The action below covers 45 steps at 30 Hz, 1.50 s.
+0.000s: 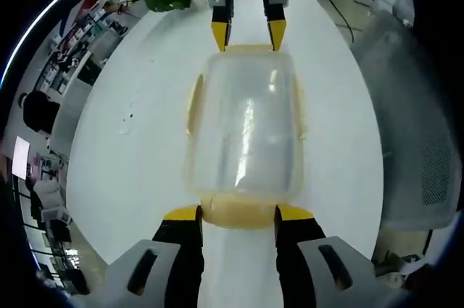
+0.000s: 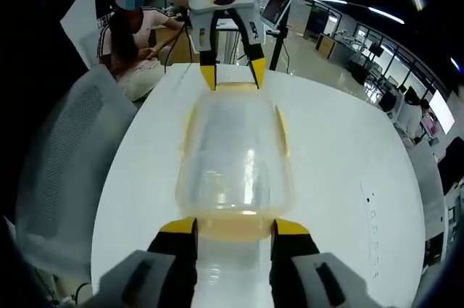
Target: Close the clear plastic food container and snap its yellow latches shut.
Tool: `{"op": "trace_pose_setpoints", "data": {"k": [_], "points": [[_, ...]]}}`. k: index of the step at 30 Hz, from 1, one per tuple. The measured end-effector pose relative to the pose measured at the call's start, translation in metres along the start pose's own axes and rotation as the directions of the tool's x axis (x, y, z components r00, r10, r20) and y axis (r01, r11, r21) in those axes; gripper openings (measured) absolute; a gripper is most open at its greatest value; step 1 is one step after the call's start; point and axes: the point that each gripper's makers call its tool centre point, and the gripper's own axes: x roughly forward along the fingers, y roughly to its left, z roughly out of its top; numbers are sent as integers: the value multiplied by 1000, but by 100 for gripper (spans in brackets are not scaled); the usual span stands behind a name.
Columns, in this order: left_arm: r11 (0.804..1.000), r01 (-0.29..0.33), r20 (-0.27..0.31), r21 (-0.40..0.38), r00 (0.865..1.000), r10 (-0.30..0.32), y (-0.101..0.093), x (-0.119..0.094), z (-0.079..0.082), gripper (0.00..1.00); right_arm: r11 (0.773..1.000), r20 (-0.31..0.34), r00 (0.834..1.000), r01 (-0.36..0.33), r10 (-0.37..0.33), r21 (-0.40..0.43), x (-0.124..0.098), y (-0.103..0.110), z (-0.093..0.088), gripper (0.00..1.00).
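Lying on the white table point(image 1: 130, 105), the clear container point(image 1: 245, 130) is seen with its lid already on top and its long axis running straight from one gripper to the other. The left gripper point(image 1: 238, 213) is placed at one short end, the right gripper point(image 2: 234, 226) at the opposite end, so both are equally near. Each pair of jaws is spread open on both sides of a yellow end latch point(image 1: 239, 214), with the tips just beside it; whether it is touched cannot be told. The side latches point(image 1: 193, 105) look not yet snapped. No brand or readable writing is found on the container.
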Motion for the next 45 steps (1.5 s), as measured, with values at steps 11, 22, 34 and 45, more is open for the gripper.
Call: {"op": "trace_pose_setpoints", "data": {"k": [11, 22, 34, 45], "points": [[1000, -6, 12, 10, 1000, 6, 2, 7, 18, 36, 1000, -8, 1000, 13, -13, 2, -10, -2, -17, 37], [1000, 7, 36, 15, 999, -7, -1, 17, 36, 36, 1000, -32, 999, 9, -8, 22, -17, 1, -37, 36], [1000, 25, 37, 9, 999, -25, -1, 25, 46, 35, 1000, -51, 999, 3, -2, 29, -22, -1, -47, 36], [999, 47, 51, -2, 998, -47, -5, 38, 55, 35, 999, -82, 997, 0, 3, 35, -26, 0, -61, 36]]}}
